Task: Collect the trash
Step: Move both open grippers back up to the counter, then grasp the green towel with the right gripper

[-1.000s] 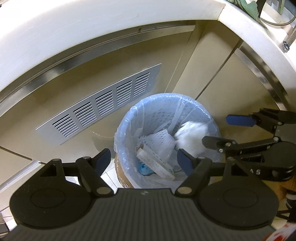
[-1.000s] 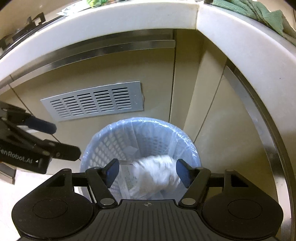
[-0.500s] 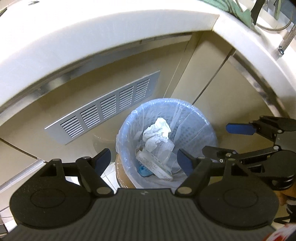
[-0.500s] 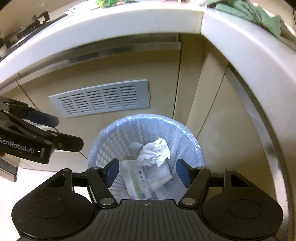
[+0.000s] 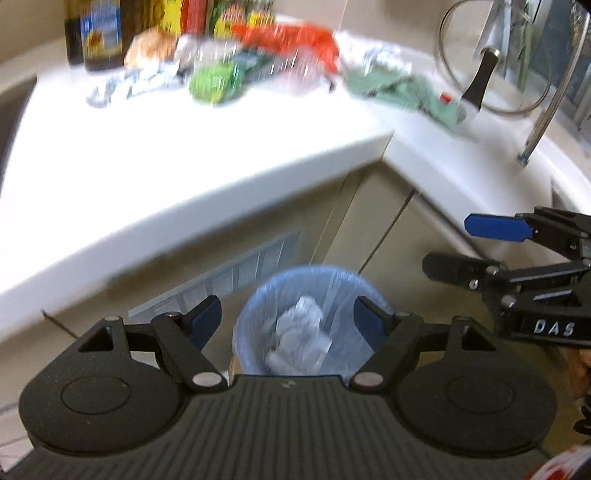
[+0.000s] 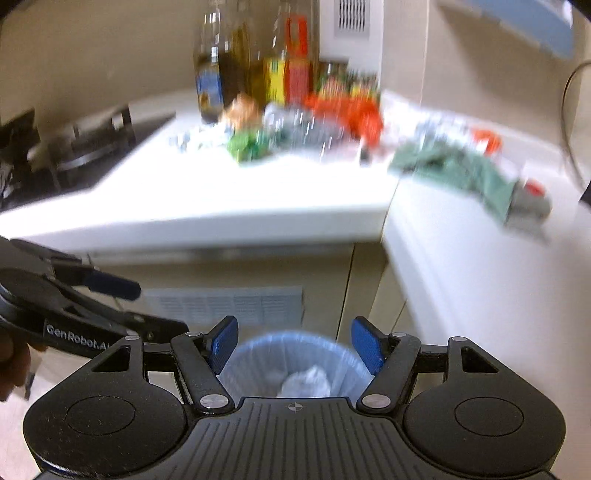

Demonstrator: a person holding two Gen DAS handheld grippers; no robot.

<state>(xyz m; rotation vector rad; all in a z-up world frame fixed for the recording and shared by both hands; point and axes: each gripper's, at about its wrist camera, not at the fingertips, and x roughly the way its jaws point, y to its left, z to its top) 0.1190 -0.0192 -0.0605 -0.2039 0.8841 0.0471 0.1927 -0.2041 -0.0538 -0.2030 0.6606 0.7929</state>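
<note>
A blue-lined waste bin (image 5: 255,314) stands on the floor in the counter's inner corner, with crumpled white paper (image 5: 303,321) lying on top of its contents. My left gripper (image 5: 288,319) hangs above it, open and empty. My right gripper (image 5: 466,246) is to its right at the same height. In the right wrist view the bin (image 6: 340,354) and the paper (image 6: 306,382) show between the open, empty fingers of my right gripper (image 6: 293,343); my left gripper (image 6: 143,307) is at the left. On the white countertop lie blurred trash: a green wrapper (image 5: 214,79), a red wrapper (image 5: 295,40) and foil (image 5: 122,85).
Bottles (image 5: 99,33) stand at the back of the L-shaped counter (image 5: 184,155). A green cloth (image 5: 406,88) lies near the corner, and a glass pot lid (image 5: 491,62) leans at the right. A stove (image 6: 74,147) is at the left. A vent grille (image 6: 225,304) faces the bin.
The white paper dropped into the bin and settled on top. Both grippers then rose and tilted upward, so the countertop with its trash came into view and the bin looks smaller.
</note>
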